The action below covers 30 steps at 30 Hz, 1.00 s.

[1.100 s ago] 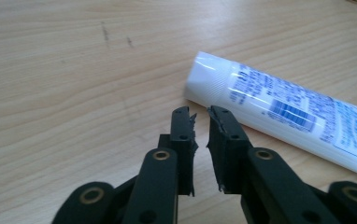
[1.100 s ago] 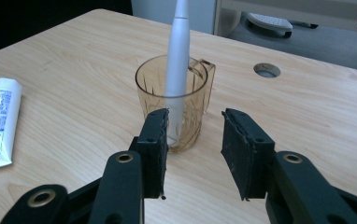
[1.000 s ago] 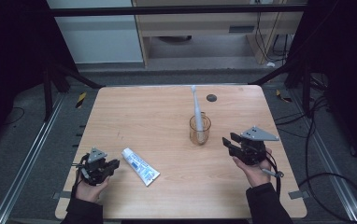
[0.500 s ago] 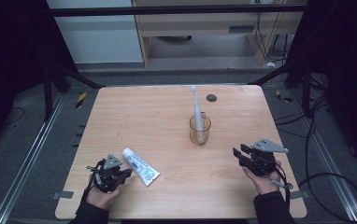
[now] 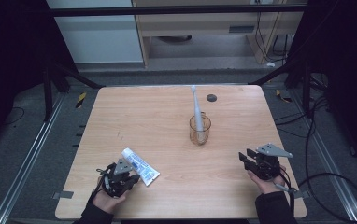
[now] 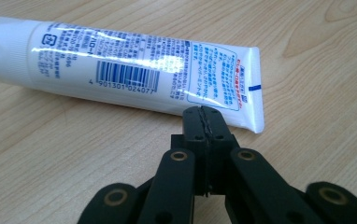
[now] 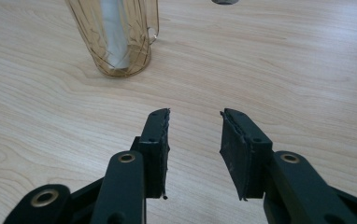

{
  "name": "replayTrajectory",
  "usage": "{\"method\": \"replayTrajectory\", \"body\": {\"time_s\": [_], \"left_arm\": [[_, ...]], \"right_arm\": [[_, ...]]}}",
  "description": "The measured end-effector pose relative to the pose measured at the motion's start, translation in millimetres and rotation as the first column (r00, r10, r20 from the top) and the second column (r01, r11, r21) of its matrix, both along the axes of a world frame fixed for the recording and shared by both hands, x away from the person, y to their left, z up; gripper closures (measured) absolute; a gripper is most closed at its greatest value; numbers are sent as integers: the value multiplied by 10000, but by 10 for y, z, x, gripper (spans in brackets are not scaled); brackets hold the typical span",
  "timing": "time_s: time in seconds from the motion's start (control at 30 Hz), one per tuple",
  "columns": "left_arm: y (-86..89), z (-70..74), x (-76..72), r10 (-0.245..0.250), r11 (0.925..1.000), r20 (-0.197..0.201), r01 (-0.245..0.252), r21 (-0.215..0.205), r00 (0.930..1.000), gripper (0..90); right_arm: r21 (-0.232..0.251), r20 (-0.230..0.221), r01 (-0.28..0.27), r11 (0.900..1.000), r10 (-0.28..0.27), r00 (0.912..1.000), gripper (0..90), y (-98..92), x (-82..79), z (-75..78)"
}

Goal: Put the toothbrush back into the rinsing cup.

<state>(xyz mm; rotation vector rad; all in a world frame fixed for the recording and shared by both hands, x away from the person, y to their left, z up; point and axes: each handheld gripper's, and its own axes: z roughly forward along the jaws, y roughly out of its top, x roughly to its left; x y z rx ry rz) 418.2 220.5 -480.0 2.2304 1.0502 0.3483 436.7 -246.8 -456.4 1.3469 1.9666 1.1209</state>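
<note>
Left hand-held gripper has closed empty beside the toothpaste tube; right hand-held gripper gapes.

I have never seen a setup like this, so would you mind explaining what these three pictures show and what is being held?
A person at a wooden table holds a two-jaw gripper in each hand. The high view looks down from above; the other two pictures come from cameras riding on each gripper. The left gripper is shut, its tips right by the crimped end of a white toothpaste tube lying flat; whether it pinches the tube is unclear. The right gripper is open and holds nothing. Farther off stands an amber cup with a toothbrush upright in it.
</note>
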Motion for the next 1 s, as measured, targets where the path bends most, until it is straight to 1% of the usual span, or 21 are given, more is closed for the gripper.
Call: {"method": "replayTrajectory", "body": {"time_s": [0.13, 0.2, 0.43, 0.47, 0.6, 0.67, 0.73, 0.93, 0.97, 1.0], "left_arm": [[-19, -11, 1, -129, 9999, -25, 129, 73, 9999, 897], [-35, -19, -2, -162, 9998, -42, 162, 74, 9999, 896], [-84, -37, 12, -338, 9993, -52, 339, 177, 9994, 897], [-87, -34, 14, -350, 9993, -18, 350, 149, 9994, 897], [-95, -31, 18, -376, 9992, 10, 376, 154, 9993, 897], [-97, -32, 23, -393, 9992, 14, 393, 122, 9992, 897], [-109, -34, 32, -415, 9991, 36, 414, 122, 9991, 897], [-169, -38, 79, -470, 9988, 96, 469, 110, 9988, 897], [-177, -40, 85, -472, 9988, 121, 471, 110, 9988, 897], [-188, -41, 94, -495, 9987, 115, 494, 117, 9987, 897]], "right_arm": [[43, -55, 76, 10000, -76, 10000, 615, -15, 2, -15], [-35, 10, 73, 10000, -73, 10000, 613, -26, 7, -20], [28, 66, 128, 9999, -128, 9999, 613, -48, 4, -14], [96, 0, 167, 9998, -167, 9999, 613, -48, 2, -15], [63, 9, 167, 9998, -167, 9999, 614, -53, 8, -31], [88, -71, 180, 9998, -180, 9998, 614, -49, 9, -33], [-23, -8, 145, 9999, -145, 9999, 613, -52, 14, -41], [9, -43, 229, 9997, -229, 9997, 614, -72, 17, -53], [46, -106, 242, 9997, -242, 9997, 613, -74, 18, -56], [-20, -66, 246, 9997, -246, 9997, 613, -80, 22, -64]]}}
